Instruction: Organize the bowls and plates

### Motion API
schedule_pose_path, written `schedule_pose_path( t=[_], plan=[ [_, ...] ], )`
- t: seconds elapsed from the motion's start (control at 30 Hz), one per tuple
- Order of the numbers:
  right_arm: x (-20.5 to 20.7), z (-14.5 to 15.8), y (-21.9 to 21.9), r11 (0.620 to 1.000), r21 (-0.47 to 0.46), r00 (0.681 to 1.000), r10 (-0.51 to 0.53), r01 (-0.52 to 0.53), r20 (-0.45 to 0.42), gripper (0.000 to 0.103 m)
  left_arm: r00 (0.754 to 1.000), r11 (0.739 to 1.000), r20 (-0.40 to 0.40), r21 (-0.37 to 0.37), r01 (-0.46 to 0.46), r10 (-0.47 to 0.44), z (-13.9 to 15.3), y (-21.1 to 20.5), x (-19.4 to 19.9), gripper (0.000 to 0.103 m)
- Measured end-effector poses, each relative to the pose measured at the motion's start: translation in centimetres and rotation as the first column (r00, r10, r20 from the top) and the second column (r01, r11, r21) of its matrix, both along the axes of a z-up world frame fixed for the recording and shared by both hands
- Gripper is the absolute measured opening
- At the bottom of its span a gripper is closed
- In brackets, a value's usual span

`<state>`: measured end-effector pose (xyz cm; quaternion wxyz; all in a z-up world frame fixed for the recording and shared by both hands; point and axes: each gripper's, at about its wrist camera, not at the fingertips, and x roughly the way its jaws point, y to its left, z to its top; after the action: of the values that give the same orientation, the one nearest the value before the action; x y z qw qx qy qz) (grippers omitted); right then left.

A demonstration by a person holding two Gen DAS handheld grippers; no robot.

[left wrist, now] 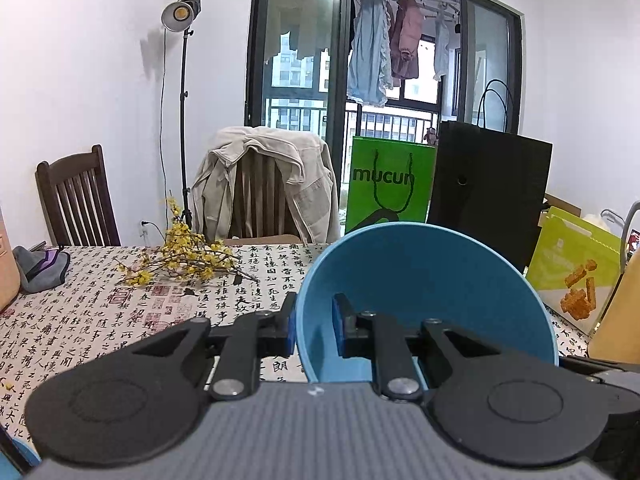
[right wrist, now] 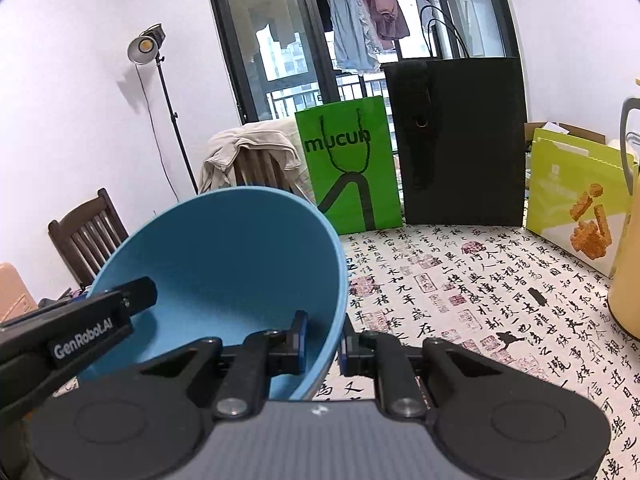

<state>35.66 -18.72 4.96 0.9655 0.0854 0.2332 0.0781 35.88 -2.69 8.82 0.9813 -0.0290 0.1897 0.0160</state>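
Observation:
A blue bowl (left wrist: pixel 424 292) is held up above the table, tilted toward the cameras. My left gripper (left wrist: pixel 314 326) is shut on the bowl's left rim, one finger inside and one outside. My right gripper (right wrist: pixel 324 346) is shut on the right rim of the same blue bowl (right wrist: pixel 224 264), again one finger on each side of the wall. The body of the left gripper (right wrist: pixel 64 340) shows at the bowl's left in the right wrist view. No plates are in view.
The table (right wrist: pixel 480 300) has a calligraphy-print cloth. At its far edge stand a green bag (right wrist: pixel 348 164), a black bag (right wrist: pixel 460 140) and a lime box (right wrist: pixel 576 208). A yellow jug (right wrist: pixel 628 264) is at right. Yellow flowers (left wrist: pixel 184 256) and a grey cloth (left wrist: pixel 40 268) lie far left.

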Motion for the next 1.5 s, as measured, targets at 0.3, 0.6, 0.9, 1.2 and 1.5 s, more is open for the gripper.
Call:
schedule_pose_path(
  t=[0.3,0.6,0.9,1.2,1.5],
  plan=[
    [-0.5,0.2,1.2,1.000,0.001,1.000,0.025,-0.025,0.005,0.015,1.000,1.000,0.012,-0.003,-0.017,0.017,0.2,1.3,-0.8,0.018],
    [-1.0,0.1,2.3,0.999,0.003,0.999,0.048,-0.048,0.009,0.015,0.999,1.000,0.028,-0.001,-0.032,0.032,0.1,2.5,-1.6,0.018],
    [-1.4,0.1,3.5,0.997,0.002,0.997,0.074,-0.074,0.012,0.015,0.998,0.999,0.045,0.007,-0.054,0.053,-0.1,3.4,-2.4,0.018],
    [-1.6,0.1,4.8,0.995,-0.003,0.995,0.098,-0.098,0.015,0.015,0.996,0.997,0.057,0.004,-0.071,0.071,-0.2,4.7,-3.1,0.018],
    [-1.9,0.1,6.1,0.992,-0.009,0.992,0.128,-0.128,0.020,0.014,0.994,0.996,0.069,-0.001,-0.089,0.089,-0.3,6.2,-3.9,0.018]
  ],
)
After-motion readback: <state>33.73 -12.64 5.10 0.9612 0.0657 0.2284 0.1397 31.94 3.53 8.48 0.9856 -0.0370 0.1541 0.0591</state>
